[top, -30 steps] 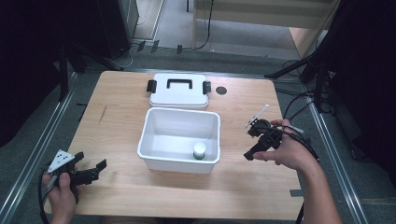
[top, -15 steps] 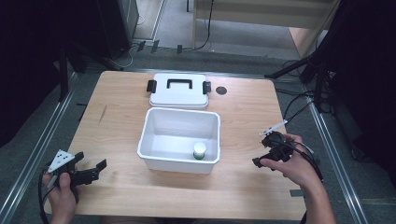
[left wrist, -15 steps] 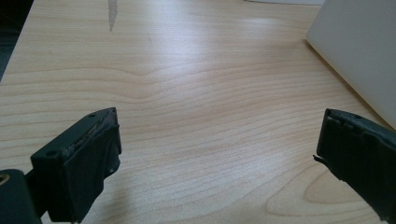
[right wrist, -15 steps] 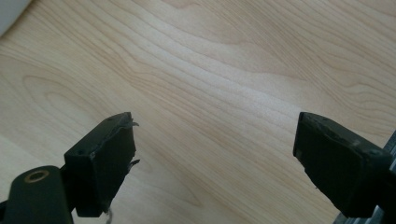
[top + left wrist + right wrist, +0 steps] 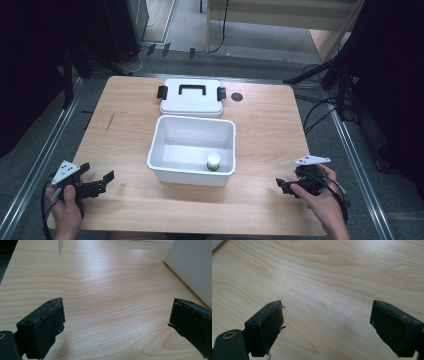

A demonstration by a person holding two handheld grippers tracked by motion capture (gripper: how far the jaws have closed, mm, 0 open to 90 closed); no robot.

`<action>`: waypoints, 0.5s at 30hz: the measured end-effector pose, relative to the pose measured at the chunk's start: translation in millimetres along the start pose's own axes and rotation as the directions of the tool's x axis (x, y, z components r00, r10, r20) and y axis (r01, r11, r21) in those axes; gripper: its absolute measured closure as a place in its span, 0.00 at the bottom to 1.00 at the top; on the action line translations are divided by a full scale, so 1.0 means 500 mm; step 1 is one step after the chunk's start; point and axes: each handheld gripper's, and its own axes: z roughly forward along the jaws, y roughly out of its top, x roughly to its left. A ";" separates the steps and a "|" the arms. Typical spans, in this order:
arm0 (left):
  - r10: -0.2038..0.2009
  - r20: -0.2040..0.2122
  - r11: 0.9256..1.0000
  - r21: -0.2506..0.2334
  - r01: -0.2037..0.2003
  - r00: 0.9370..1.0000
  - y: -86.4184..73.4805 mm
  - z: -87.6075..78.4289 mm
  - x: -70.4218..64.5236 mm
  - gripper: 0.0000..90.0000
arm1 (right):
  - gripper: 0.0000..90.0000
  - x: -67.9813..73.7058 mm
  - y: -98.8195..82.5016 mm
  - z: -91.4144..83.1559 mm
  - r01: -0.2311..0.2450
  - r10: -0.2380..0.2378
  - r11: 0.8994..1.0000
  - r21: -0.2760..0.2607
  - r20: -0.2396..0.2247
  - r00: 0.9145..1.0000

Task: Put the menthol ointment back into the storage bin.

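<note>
My left tongs (image 5: 102,182) rest released at the desk's (image 5: 125,125) near-left edge. Mid-desk, the white bin (image 5: 192,172) holds a small bottle (image 5: 213,161), its label unreadable. My right tongs (image 5: 282,185), just opening, empty, sit partly hidden under my hand (image 5: 320,197).

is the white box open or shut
Open: the white box has no cover, its lid lies flat on the table behind it, and a small bottle stands inside.

wooden table (image 5: 125,130), white bin (image 5: 165,167), lid (image 5: 191,102)
</note>
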 end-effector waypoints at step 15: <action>-0.004 -0.001 1.000 0.000 0.004 1.000 0.000 0.000 0.000 0.01 | 0.09 -0.022 -0.112 0.000 -0.138 0.128 0.963 -0.233 -0.059 0.990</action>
